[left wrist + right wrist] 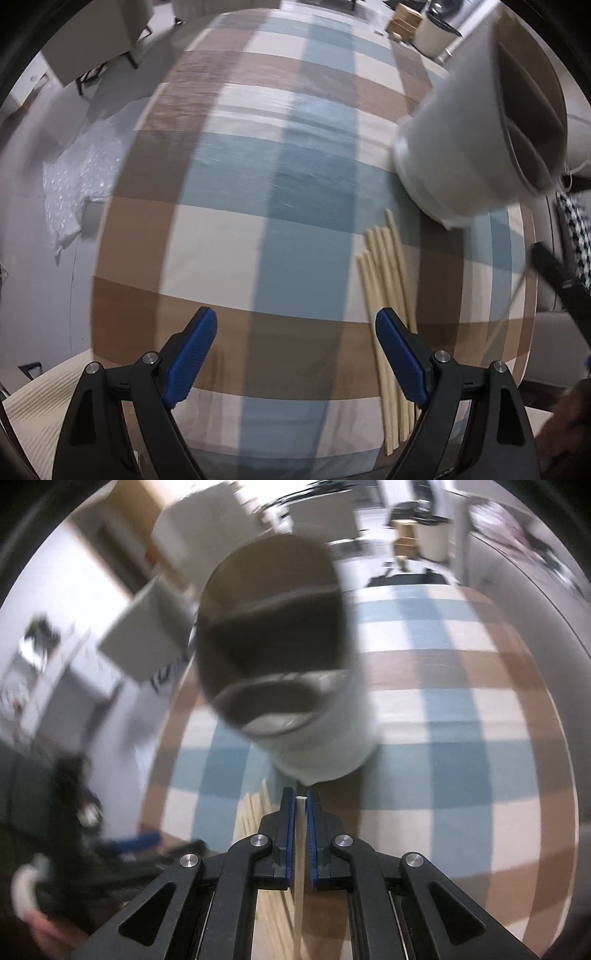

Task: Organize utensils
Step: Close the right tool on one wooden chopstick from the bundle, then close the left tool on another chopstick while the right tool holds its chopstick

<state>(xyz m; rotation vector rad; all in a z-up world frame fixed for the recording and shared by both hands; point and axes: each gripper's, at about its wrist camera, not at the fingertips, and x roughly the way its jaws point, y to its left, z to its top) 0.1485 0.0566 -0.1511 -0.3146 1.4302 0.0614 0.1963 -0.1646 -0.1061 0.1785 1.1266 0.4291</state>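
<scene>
Your right gripper (301,805) is clamped on one chopstick (300,834), with the remaining bundle (258,812) lying just beside and below it. Directly ahead stands the divided white holder (295,686); keep the stick aligned with one compartment. Your left gripper (295,354) hangs wide apart, empty, bundle at its right finger.

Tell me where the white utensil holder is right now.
The white utensil holder stands on the checked tablecloth at the right of the left wrist view, just beyond the bundle of chopsticks; in the right wrist view it sits centre, ahead of the right gripper.
</scene>
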